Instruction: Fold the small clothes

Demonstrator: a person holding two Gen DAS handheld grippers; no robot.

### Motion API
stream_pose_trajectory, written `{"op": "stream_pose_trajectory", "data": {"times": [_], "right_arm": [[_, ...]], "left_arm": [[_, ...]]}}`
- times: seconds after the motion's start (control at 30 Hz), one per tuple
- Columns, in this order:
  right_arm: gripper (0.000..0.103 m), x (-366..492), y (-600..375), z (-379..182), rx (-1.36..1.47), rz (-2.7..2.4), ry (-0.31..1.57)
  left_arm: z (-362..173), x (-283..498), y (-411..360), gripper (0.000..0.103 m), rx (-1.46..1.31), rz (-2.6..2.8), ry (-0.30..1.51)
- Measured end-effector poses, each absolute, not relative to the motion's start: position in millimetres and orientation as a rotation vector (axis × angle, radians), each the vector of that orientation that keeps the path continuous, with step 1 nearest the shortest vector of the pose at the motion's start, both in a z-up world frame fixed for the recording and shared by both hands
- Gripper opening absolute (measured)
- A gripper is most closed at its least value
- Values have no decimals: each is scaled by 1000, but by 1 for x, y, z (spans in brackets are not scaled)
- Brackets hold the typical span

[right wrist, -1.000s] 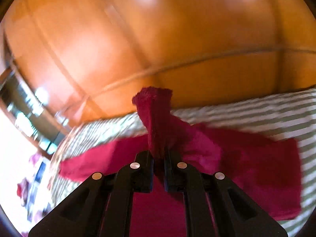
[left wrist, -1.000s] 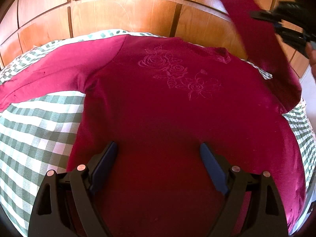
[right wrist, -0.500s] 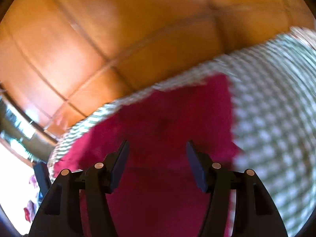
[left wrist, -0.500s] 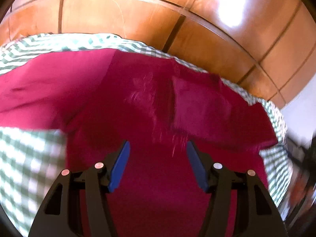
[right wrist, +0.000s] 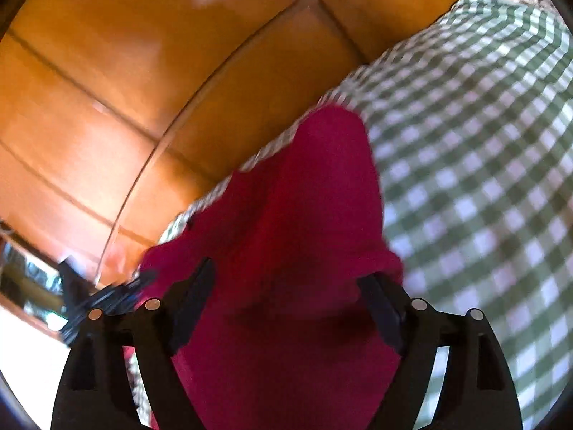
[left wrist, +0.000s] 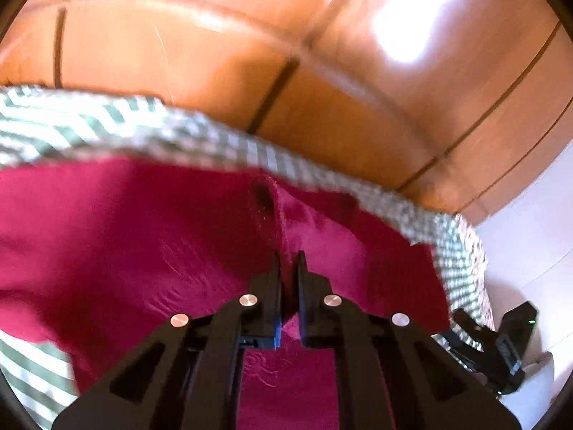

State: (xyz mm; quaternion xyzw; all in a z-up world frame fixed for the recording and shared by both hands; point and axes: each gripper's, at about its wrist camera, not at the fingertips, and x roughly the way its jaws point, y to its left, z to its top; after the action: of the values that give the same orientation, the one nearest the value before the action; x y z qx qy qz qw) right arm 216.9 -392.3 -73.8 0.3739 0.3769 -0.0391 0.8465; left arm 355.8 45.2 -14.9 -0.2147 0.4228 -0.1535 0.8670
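A crimson long-sleeved top [left wrist: 118, 243] with embossed roses lies on a green-and-white checked cloth [left wrist: 89, 129]. My left gripper [left wrist: 289, 261] is shut on a raised ridge of the top's fabric near its far edge. My right gripper [right wrist: 286, 279] is open and empty, its fingers [right wrist: 193, 294] spread over the top [right wrist: 308, 208], which runs away from it in a long strip. The right gripper also shows in the left wrist view [left wrist: 497, 351] at the lower right.
A glossy wooden panelled wall [left wrist: 322, 53] rises right behind the cloth's far edge. In the right wrist view, bare checked cloth [right wrist: 483, 179] spreads to the right of the top. A pale wall [left wrist: 530, 243] stands at the right.
My right gripper let go of the sleeve it held up and opened; the sleeve now lies on the top. My left gripper went from open to shut on a fold of the top.
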Motion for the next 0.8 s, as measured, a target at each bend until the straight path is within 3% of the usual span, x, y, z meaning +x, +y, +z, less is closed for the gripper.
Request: {"op": "stream_pose_trajectory", "data": {"times": [0.1,0.23,0.37,0.57,0.8], "right_arm": [[80,218,-390,-82,780,-59,830],[80,214,-377,-94,737,-47,900],[80,203,-362,-76,603,15,940],[80,227,-342,-38,415,-13,851],[76,269,-319,-111,119,-255,998]], "left_arm": [[-13,350,60,6,-442,-285,870],[-48,360,53,6,-317,-178,950],[-75,358,53,7,-273,-127,984],[-70,363,50,7,-291,-120,942],[-88,362,50,12,-208,-47,948]]}}
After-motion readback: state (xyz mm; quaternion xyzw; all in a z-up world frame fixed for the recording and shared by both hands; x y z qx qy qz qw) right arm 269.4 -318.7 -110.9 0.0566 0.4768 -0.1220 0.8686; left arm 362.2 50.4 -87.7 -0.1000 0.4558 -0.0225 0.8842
